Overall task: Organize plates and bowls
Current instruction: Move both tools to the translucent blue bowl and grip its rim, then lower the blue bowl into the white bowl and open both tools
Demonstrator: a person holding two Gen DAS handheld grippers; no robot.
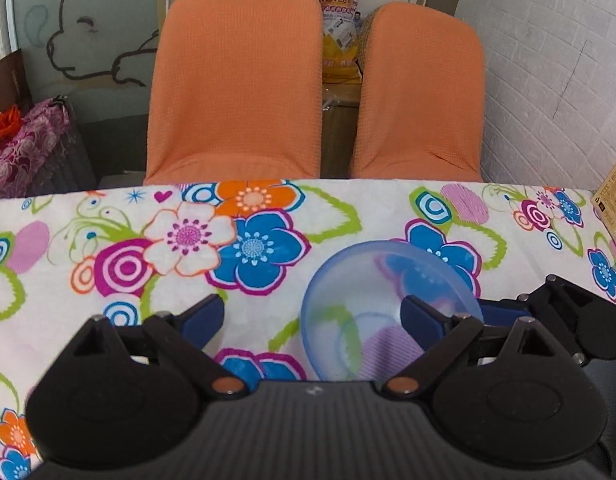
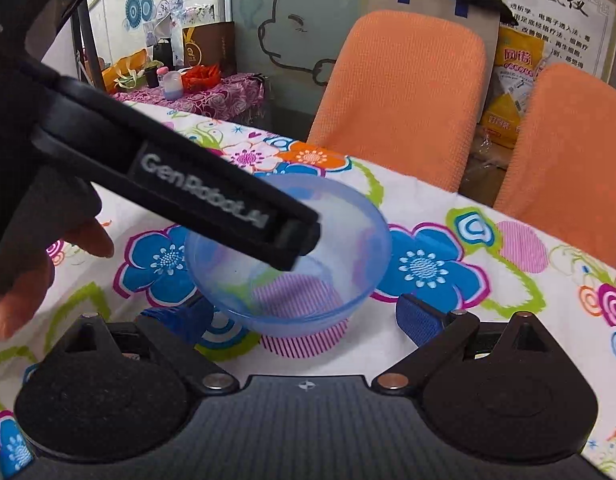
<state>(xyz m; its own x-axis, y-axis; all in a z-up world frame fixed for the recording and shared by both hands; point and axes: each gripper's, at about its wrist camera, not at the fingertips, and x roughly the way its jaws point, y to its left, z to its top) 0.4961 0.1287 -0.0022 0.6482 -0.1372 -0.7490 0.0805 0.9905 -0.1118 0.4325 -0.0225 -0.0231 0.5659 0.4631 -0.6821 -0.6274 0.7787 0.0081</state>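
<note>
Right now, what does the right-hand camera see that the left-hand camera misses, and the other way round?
Only the right wrist view shows the left gripper from outside, reaching over the bowl, the person's hand holding it, and a side table crowded with small items. Only the left wrist view shows a cardboard box at the table's right edge. Both show the translucent blue bowl on the flowered tablecloth, two orange chairs behind, and open fingers.

A bowl sits on the table, two chairs behind it at the far edge.
</note>
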